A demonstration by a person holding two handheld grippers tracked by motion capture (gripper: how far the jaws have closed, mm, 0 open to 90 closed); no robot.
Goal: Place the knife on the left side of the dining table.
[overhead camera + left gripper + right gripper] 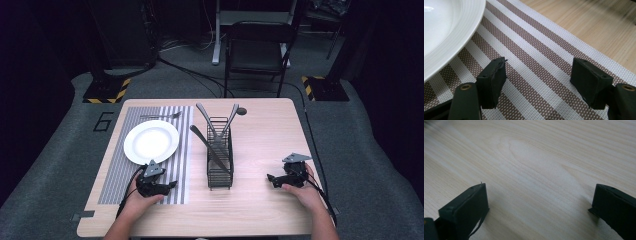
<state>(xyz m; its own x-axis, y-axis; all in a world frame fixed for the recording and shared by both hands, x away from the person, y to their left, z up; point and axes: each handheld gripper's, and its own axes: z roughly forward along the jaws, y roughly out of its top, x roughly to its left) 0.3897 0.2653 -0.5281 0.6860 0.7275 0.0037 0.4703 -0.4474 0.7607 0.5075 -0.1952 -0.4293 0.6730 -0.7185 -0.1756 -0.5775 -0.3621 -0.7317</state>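
Note:
A white plate [151, 141] sits on a striped placemat [116, 165] at the table's left. A fork [161, 116] lies on the mat beyond the plate. A black wire caddy [220, 155] in the middle holds several pieces of cutlery [216, 129]. My left gripper [171, 185] rests low over the mat near the plate's front edge, jaws wide apart and empty; in the left gripper view [537, 75] the plate's rim [461, 37] lies to the upper left. My right gripper [270, 179] stands open over bare wood, right of the caddy, and is seen close up [540, 202].
The wooden table [260, 135] has free room right of the caddy and along the front edge. A small dark round object [242, 111] lies behind the caddy. A black chair [257, 47] stands beyond the table's far edge.

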